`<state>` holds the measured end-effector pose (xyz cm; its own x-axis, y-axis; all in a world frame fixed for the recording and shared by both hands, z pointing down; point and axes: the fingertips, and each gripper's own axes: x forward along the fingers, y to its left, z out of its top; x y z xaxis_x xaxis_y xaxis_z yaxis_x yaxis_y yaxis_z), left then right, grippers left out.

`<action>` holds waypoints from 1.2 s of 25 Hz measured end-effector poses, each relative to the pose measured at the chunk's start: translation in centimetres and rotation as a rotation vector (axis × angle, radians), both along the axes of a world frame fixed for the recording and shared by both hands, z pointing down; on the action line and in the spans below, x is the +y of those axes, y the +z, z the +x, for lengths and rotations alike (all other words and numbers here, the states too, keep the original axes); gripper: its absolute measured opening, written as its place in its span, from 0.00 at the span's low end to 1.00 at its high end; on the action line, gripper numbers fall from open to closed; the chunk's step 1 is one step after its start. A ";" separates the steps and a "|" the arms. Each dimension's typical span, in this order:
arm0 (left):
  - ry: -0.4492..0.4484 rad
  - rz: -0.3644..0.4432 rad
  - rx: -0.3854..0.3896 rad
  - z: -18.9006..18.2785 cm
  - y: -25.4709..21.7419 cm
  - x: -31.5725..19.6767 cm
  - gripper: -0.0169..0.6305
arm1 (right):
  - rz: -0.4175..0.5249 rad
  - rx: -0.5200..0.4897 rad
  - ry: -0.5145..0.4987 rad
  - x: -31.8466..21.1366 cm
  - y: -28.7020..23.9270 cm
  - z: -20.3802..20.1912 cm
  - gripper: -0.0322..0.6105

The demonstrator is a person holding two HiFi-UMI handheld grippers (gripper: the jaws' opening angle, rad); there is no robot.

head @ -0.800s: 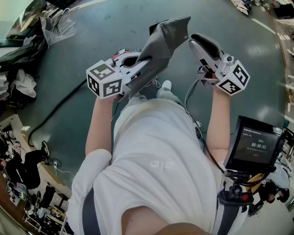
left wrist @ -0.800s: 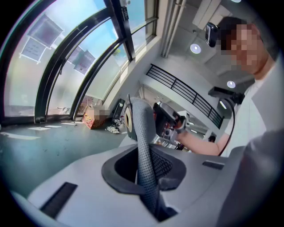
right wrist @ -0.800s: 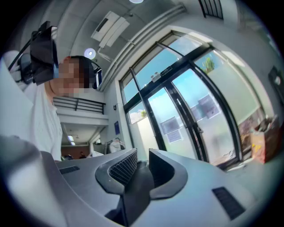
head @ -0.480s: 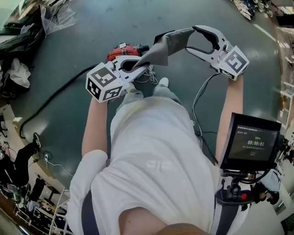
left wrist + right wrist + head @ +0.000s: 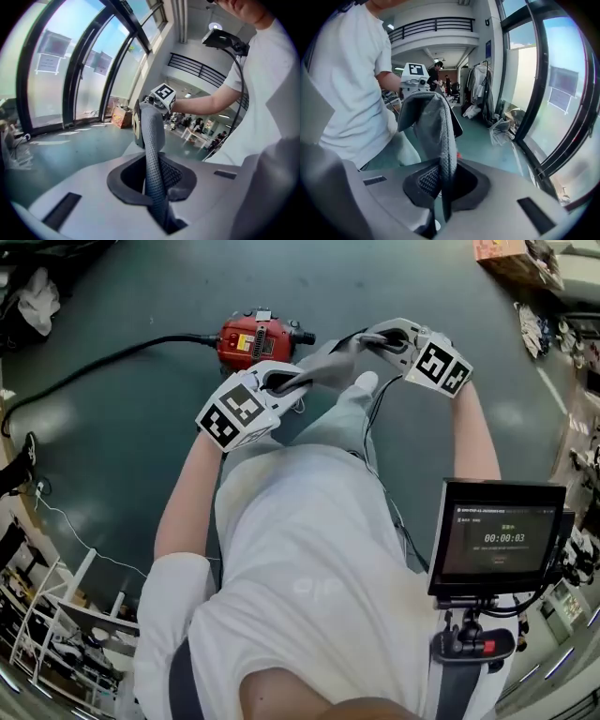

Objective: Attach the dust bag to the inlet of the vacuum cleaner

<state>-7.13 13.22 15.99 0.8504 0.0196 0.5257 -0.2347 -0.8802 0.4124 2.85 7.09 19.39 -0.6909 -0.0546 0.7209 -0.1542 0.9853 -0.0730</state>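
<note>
A grey fabric dust bag hangs stretched between my two grippers above the floor. My left gripper is shut on its near end, and the cloth runs up out of the jaws in the left gripper view. My right gripper is shut on the far end, where the bag drapes over the jaws. The red vacuum cleaner sits on the floor just beyond and left of the left gripper. Its inlet is not clear from here.
A black power cable runs left from the vacuum across the green floor. A white shoe shows under the bag. A monitor hangs at my right hip. Racks and clutter line the left edge.
Both grippers have come down and closer together with the bag, which now hangs narrower between them. The red vacuum cleaner has come fully into view beyond the left gripper.
</note>
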 end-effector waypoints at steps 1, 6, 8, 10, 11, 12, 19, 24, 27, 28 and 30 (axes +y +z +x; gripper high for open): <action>-0.055 -0.004 -0.020 1.3 2.0 -0.3 0.08 | -0.009 -0.018 0.000 -0.9 2.2 0.9 0.08; -0.293 0.010 -0.135 5.4 11.5 -1.0 0.08 | -0.037 -0.055 0.054 -3.4 11.8 3.4 0.08; -0.341 -0.056 -0.142 7.8 16.4 -1.0 0.08 | -0.072 -0.057 0.074 -3.9 17.2 4.8 0.08; -0.355 -0.179 -0.093 10.0 21.8 -0.4 0.08 | -0.131 -0.074 0.125 -3.9 23.4 6.0 0.08; -0.365 -0.231 -0.073 10.6 24.3 -0.2 0.08 | -0.157 -0.081 0.156 -3.7 26.3 6.5 0.08; -0.373 -0.259 -0.072 11.0 26.6 -0.1 0.08 | -0.174 -0.080 0.177 -3.5 28.7 6.8 0.08; -0.350 -0.256 -0.149 14.0 32.5 -0.1 0.08 | -0.168 -0.019 0.211 -3.0 34.8 10.2 0.08; -0.346 -0.263 -0.244 9.4 50.5 0.1 0.08 | -0.216 -0.031 0.251 -2.7 53.6 5.1 0.08; -0.285 -0.204 -0.323 8.0 54.9 0.0 0.08 | -0.261 -0.048 0.307 -2.8 58.5 3.7 0.08; -0.265 -0.188 -0.342 7.9 54.9 -0.1 0.08 | -0.264 -0.049 0.322 -3.0 58.5 3.7 0.08; -0.234 -0.149 -0.367 7.9 54.2 -0.9 0.07 | -0.249 -0.054 0.344 -3.6 57.8 3.9 0.08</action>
<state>0.75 12.31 70.23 0.5992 -0.0526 0.7988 -0.5739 -0.7239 0.3828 6.78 3.51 77.21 -0.6996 -0.1174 0.7048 -0.4605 0.8283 -0.3191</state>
